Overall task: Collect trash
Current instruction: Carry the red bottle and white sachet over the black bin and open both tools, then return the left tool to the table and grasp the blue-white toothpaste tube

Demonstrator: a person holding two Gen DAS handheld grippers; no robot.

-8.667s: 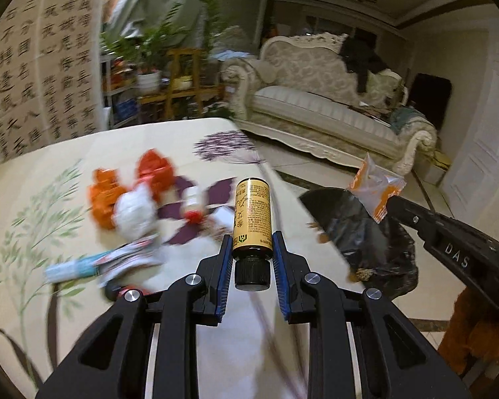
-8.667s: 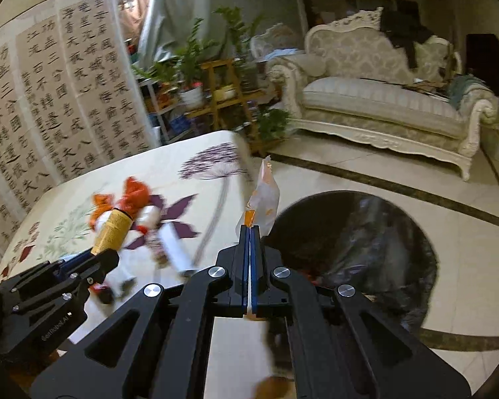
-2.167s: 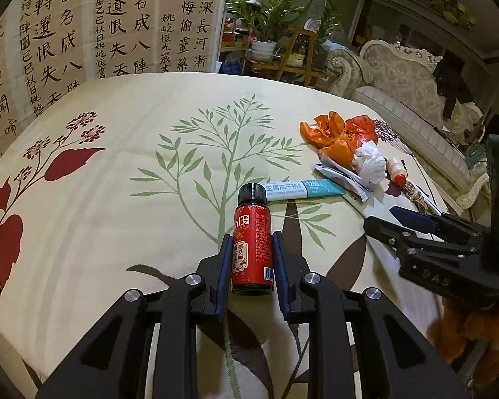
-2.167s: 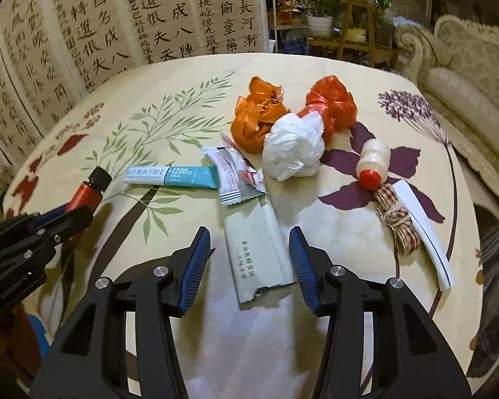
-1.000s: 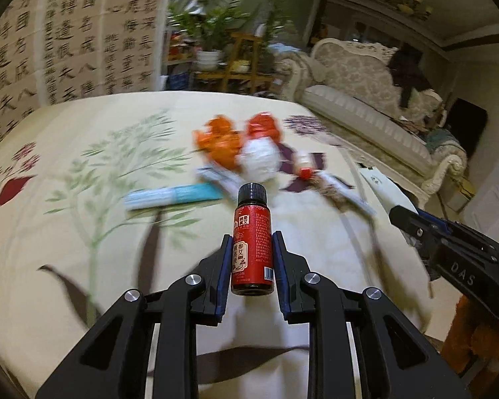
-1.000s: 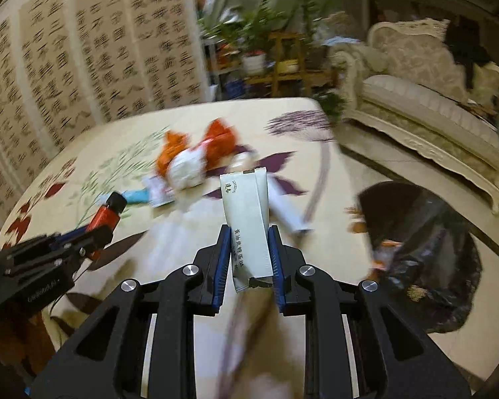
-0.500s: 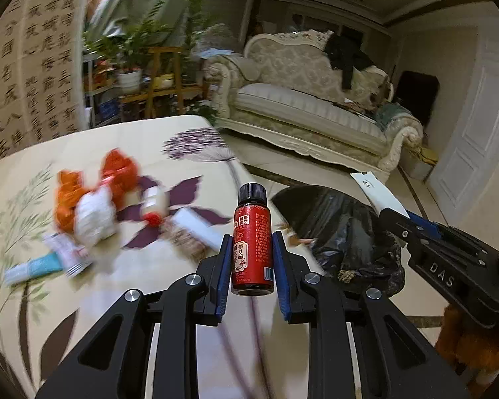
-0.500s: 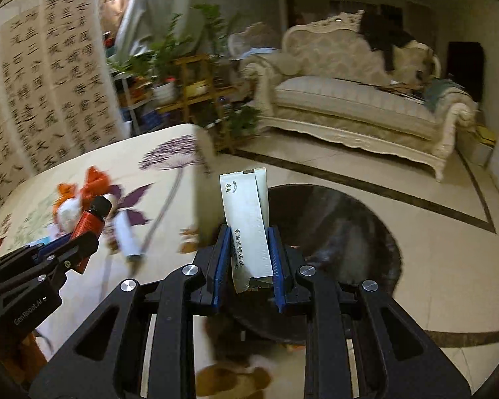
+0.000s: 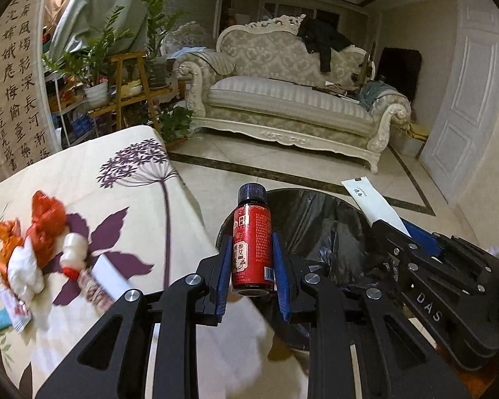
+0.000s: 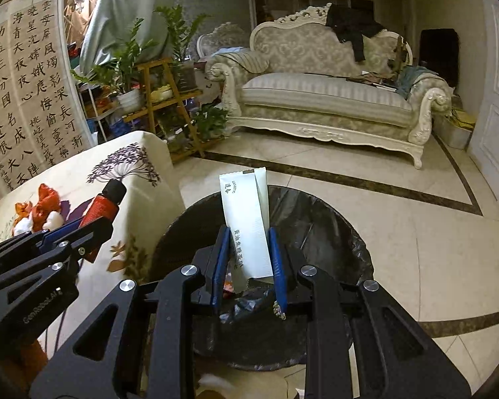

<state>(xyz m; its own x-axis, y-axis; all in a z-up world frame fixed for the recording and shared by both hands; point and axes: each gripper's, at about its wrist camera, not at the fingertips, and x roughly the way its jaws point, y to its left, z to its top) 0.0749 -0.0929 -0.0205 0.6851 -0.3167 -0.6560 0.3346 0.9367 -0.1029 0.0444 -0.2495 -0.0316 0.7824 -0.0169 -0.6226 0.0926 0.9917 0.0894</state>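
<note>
My left tongs (image 9: 252, 277) are clamped on the small red bottle (image 9: 251, 246) at its lower body, held near the bin bag's (image 10: 329, 232) rim; it looks rigid and smooth, so I judge a mid-body squeeze safest. My right tongs (image 10: 249, 266) pinch the light, floppy white sachet (image 10: 248, 222) by its lower end, directly over the bag.

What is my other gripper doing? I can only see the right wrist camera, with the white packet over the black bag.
Observer: Your left gripper is shut on a red bottle, cap pointing away.
Operator: Is it over the bag too?
Observer: Nearly. It sits at the table edge, with the trash bag right ahead of it.
Operator: Is there trash left?
Observer: Yes. Orange wrappers, a white crumpled bag, a small white bottle and more lie on the table.
</note>
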